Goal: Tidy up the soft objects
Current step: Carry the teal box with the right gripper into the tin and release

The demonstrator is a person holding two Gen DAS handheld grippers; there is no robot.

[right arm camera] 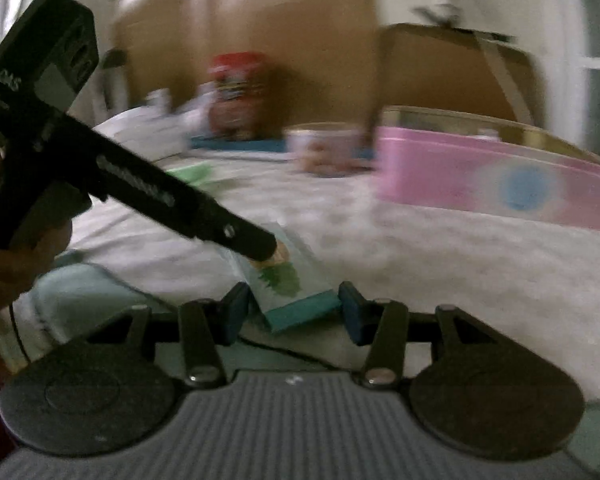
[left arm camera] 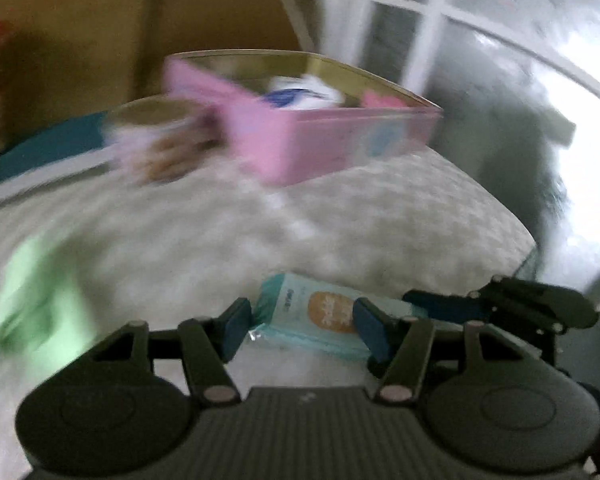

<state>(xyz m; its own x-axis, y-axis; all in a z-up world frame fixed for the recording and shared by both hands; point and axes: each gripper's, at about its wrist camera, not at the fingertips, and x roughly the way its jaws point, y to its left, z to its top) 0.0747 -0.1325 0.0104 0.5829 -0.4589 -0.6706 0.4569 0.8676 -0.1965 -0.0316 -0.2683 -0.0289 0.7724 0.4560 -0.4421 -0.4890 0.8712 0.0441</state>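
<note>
Evidently mid-carry. Both grippers grip 1 soft teal tissue pack (left arm camera: 316, 316), lifted just above the quilted white bedspread (left arm camera: 340, 220).

- Left gripper (left arm camera: 304, 326): jaws partly closed, pads pressing the pack's 2 sides. Pack lies crosswise between them; crinkly film wrapper, orange round label.
- Right gripper (right arm camera: 290, 308): jaws partly closed on the pack's teal end (right arm camera: 300, 312); contact on the left pad clear, right pad near-touching, blur prevents certainty.
- Pink tin box (left arm camera: 332, 136): rectangular, gold inner walls, open top, well ahead on the bed. Already holds white, blue and pink soft items, too blurred to name.
- Round patterned tin (right arm camera: 324, 148) just beside the box; green cloth (left arm camera: 32, 300) off to the left.

Judgement: transport step. Next move calls for carrying the pack over the box rim, lowering, then releasing both grips together. Film is slippery, pack squashy; uneven release could twist it.
</note>
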